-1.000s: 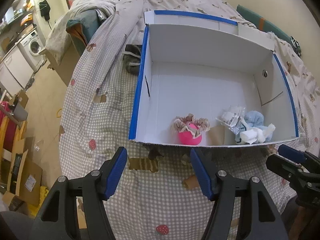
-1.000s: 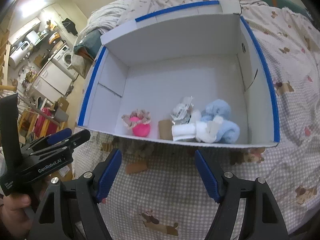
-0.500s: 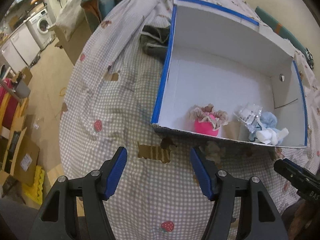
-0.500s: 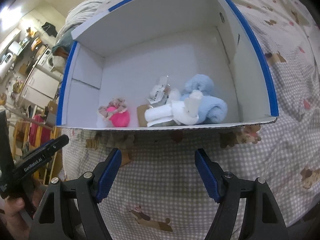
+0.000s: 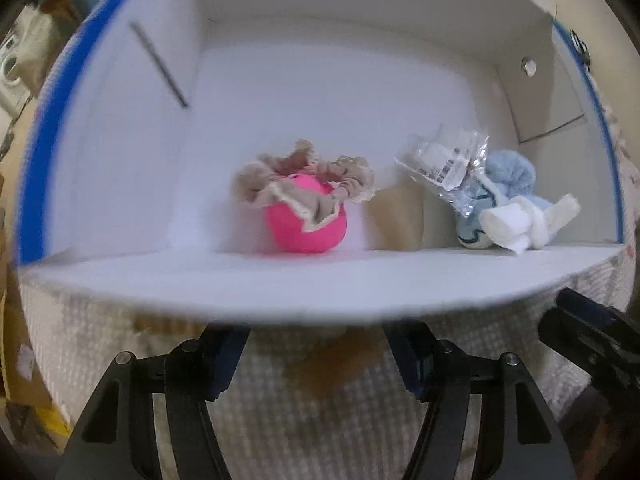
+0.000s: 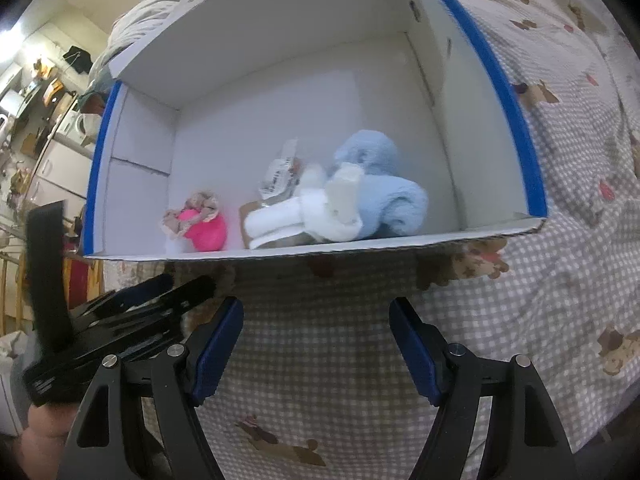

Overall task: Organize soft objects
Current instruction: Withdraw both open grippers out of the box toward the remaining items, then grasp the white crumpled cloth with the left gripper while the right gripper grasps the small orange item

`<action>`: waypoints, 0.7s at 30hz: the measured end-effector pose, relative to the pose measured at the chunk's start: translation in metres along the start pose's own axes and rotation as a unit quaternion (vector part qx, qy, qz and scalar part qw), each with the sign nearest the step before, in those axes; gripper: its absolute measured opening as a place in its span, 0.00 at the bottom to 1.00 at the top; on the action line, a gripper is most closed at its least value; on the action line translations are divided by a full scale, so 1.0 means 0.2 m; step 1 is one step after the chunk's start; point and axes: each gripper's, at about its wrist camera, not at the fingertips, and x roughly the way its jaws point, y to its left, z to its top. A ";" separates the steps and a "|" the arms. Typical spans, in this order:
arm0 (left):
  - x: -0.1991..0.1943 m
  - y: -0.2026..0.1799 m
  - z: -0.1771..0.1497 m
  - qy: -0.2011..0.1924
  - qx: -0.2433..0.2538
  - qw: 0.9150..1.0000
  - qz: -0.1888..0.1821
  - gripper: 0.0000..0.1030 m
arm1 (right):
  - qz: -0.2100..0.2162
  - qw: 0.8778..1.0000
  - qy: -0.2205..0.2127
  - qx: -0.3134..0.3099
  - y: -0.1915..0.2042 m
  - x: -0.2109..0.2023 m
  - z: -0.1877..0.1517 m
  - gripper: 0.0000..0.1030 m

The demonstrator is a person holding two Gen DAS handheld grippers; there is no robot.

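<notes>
Change since a second ago: the left gripper [image 5: 316,354] has dropped and tipped steeply towards the white cardboard box with blue-taped rim [image 5: 320,288]; the box's near wall now fills the lower middle of the left wrist view, where the whole box was visible from above before.
Right side change: the right gripper [image 6: 316,344] has come down a little and rolled, so the box sits tilted in its view; it hangs over the grey-and-white checked bedspread with dog prints [image 6: 540,280].
Meaning for the task: my reading is that the left hand is closing in for a pick inside the box, most likely the ball straight ahead; nothing has been lifted or regrouped yet.
Left fingers: spread to a middling gap, nothing between them, tips just short of the box's near wall.
Right fingers: spread wide, nothing between them, well short of the box.
Pink ball wrapped in a beige frilled scrunchie [image 5: 306,220]: on the box floor just behind the near wall, in line with the gap of the left fingers, apart from them.
Pale blue fluffy cloth bundle with a rolled white towel [image 6: 360,204]: right part of the box, touching a clear plastic packet [image 5: 446,158]; a brown card piece [image 5: 398,216] stands between bundle and ball.
</notes>
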 end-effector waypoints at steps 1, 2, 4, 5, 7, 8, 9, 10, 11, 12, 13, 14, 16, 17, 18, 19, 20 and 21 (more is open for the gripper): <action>0.02 0.00 0.00 0.003 0.003 1.000 0.002 0.61 | -0.004 1.000 0.001 0.000 -0.01 0.00 0.00 0.77; 0.04 -0.01 0.01 0.008 0.004 1.000 0.002 0.61 | -0.006 1.000 0.002 0.001 -0.01 0.00 0.00 0.77; 0.07 0.00 0.02 0.015 -0.003 1.000 -0.008 0.59 | -0.006 1.000 0.002 0.004 -0.02 0.00 -0.01 0.77; 0.07 0.00 0.02 0.010 -0.005 1.000 -0.016 0.53 | -0.006 1.000 0.002 0.004 -0.02 0.00 -0.01 0.77; 0.06 -0.01 0.03 0.001 0.003 1.000 -0.021 0.42 | -0.012 1.000 0.001 0.000 -0.02 0.01 0.00 0.77; 0.07 -0.02 0.03 0.004 0.010 1.000 -0.023 0.37 | -0.013 1.000 0.003 -0.001 -0.02 0.01 0.00 0.77; 0.08 -0.02 0.03 0.007 0.012 1.000 -0.026 0.29 | -0.013 1.000 0.004 -0.002 -0.02 0.02 0.00 0.77; 0.08 -0.02 0.03 0.010 0.012 0.999 -0.032 0.18 | -0.014 1.000 0.006 -0.003 -0.01 0.03 0.00 0.77; 0.07 -0.02 0.03 0.010 0.013 0.999 -0.039 0.15 | -0.014 1.000 0.008 -0.004 -0.01 0.04 0.00 0.77; 0.06 -0.02 0.02 0.008 0.014 0.999 -0.036 0.12 | -0.013 1.000 0.009 -0.006 0.00 0.05 0.00 0.77; 0.04 -0.02 0.02 0.005 0.014 0.999 -0.031 0.10 | -0.011 1.000 0.010 -0.009 0.01 0.05 0.00 0.77; 0.02 -0.01 0.02 0.001 0.014 0.999 -0.030 0.10 | -0.012 1.000 0.010 -0.012 0.02 0.06 0.00 0.77; -0.04 0.00 0.00 -0.009 0.008 0.999 -0.030 0.10 | -0.014 1.000 0.011 -0.018 0.03 0.07 0.00 0.77; -0.07 0.02 -0.01 -0.013 0.001 1.000 -0.028 0.09 | -0.014 1.000 0.012 -0.019 0.03 0.07 -0.01 0.77; -0.10 0.04 -0.01 -0.015 -0.005 1.000 -0.027 0.09 | -0.013 1.000 0.013 -0.019 0.03 0.08 -0.01 0.77; -0.13 0.06 -0.02 -0.018 -0.010 1.000 -0.024 0.09 | -0.012 1.000 0.013 -0.019 0.04 0.09 -0.01 0.77; -0.17 0.08 -0.03 -0.024 -0.014 0.999 -0.021 0.09 | -0.010 1.000 0.014 -0.018 0.04 0.09 -0.01 0.77; -0.22 0.11 -0.04 -0.030 -0.018 0.999 -0.018 0.09 | -0.007 1.000 0.013 -0.018 0.05 0.10 -0.01 0.77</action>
